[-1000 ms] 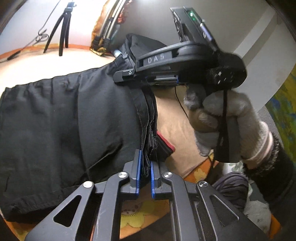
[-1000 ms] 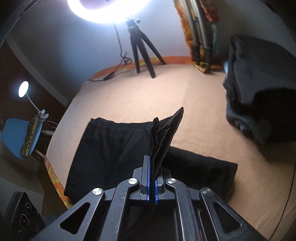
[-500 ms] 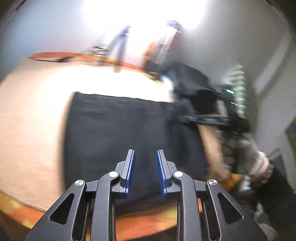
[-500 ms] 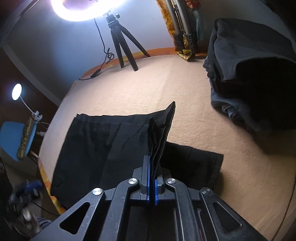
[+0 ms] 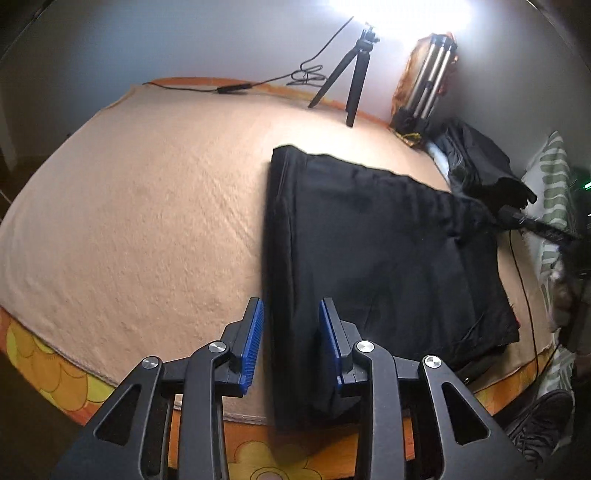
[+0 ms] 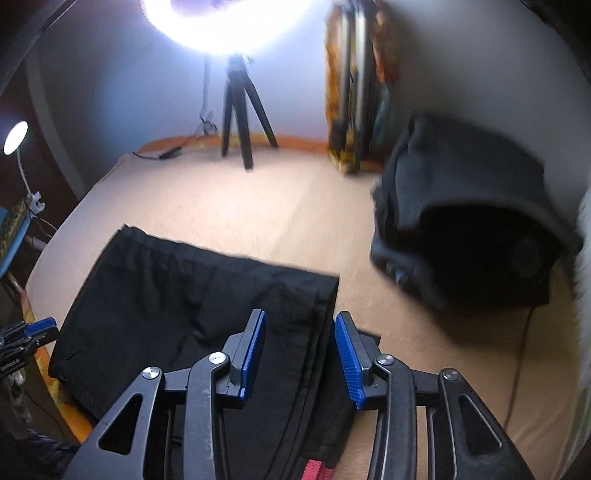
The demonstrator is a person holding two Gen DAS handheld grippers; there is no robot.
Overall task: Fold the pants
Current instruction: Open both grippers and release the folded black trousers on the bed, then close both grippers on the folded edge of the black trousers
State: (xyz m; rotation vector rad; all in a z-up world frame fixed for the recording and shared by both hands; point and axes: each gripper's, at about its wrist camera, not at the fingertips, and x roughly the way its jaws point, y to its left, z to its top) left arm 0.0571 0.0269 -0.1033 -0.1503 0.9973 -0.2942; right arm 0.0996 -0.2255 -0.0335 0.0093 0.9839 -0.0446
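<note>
Peach blanket point(image 5: 147, 206) spread over a bed, orange flowered sheet point(image 5: 48, 369) showing along the near edge.

Nearest in the left wrist view: left gripper point(image 5: 291, 339), jaws spread and opening, blue pads point(image 5: 253, 343) apart, hovering over the near left edge of the black pants point(image 5: 369, 258). Fabric seen between the pads but not pinched; no contact to be made out.

Pants lying flat on the blanket, folded into a broad rectangle, left edge straight, near end reaching the edge of the bed and drooping slightly over it. Thin black cable point(image 5: 524, 295) running down the blanket just right of the pants.

Nearest in the right wrist view: right gripper point(image 6: 301, 354), jaws spread and opening, pads point(image 6: 347, 362) clear of the cloth. Layered right edge of the pants point(image 6: 207, 302) lying between and below the pads, released, flat on the blanket. Scrap of red point(image 6: 314, 470) visible at the bottom under the gripper. Tip of the left gripper point(image 6: 33, 328) at the far left edge of that view, beside the pants' left end.

Farther right: heap of dark clothes point(image 6: 469, 221) piled on the blanket, well apart from the pants.

Farthest: small black tripod point(image 5: 351, 74) standing at the back edge of the bed, bright ring light point(image 6: 221, 22) above it, black cord point(image 5: 229, 88) trailing left. Folded metal tripod point(image 5: 428, 88) leaning in the corner against orange patterned cloth. White wall behind. Small lamp point(image 6: 14, 136) glowing at far left in the right wrist view.
</note>
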